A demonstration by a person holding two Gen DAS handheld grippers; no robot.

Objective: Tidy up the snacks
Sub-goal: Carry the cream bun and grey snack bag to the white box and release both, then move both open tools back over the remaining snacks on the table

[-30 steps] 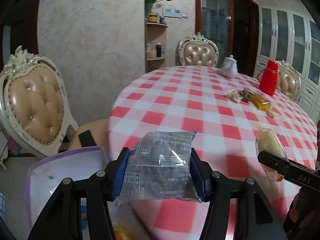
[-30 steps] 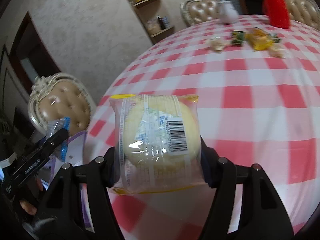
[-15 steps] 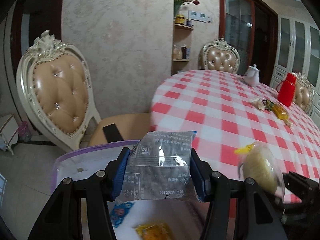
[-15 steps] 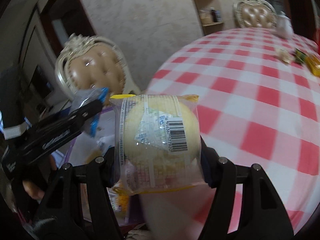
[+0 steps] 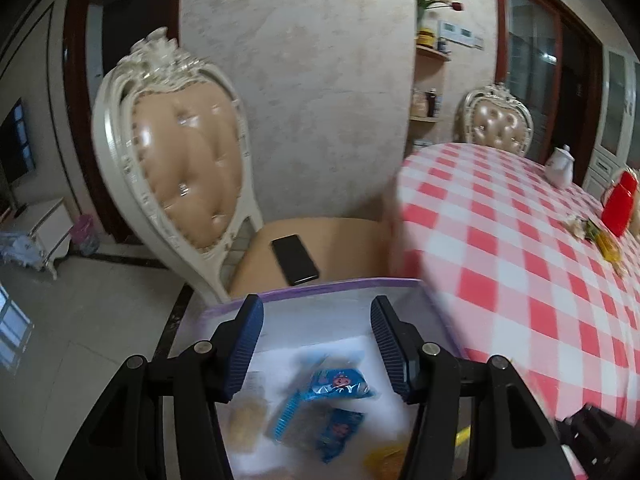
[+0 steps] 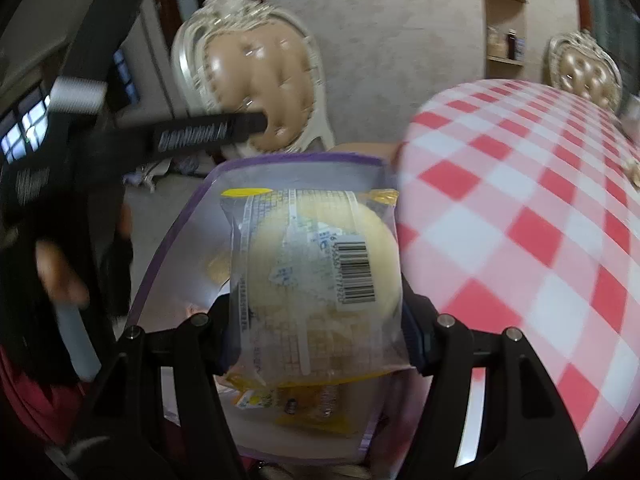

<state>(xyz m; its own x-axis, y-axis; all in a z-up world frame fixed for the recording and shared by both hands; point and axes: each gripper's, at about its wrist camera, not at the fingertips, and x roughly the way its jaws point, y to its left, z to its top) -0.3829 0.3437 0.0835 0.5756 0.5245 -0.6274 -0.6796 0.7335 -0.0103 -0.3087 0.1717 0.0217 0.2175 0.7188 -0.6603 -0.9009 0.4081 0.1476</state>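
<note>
My left gripper (image 5: 316,340) is open and empty above a clear storage bin with a purple rim (image 5: 320,286). In the bin lie blue-wrapped snack packets (image 5: 340,384), a round pale cake (image 5: 246,416) and yellow packets. My right gripper (image 6: 316,316) is shut on a wrapped round yellow bread with a barcode (image 6: 320,272), held over the same bin (image 6: 296,159). The left gripper's finger (image 6: 208,132) shows at upper left in the right wrist view.
A round table with a red-and-white check cloth (image 5: 520,248) is to the right of the bin, bearing several snacks (image 5: 600,236), a red jug (image 5: 620,204) and a white teapot (image 5: 560,168). A cream padded chair (image 5: 180,160) with a black phone (image 5: 295,259) on its seat stands behind the bin.
My left gripper opened and let go of the grey snack packet. Both grippers swung left from the table to over the bin; the right still holds the bread.
</note>
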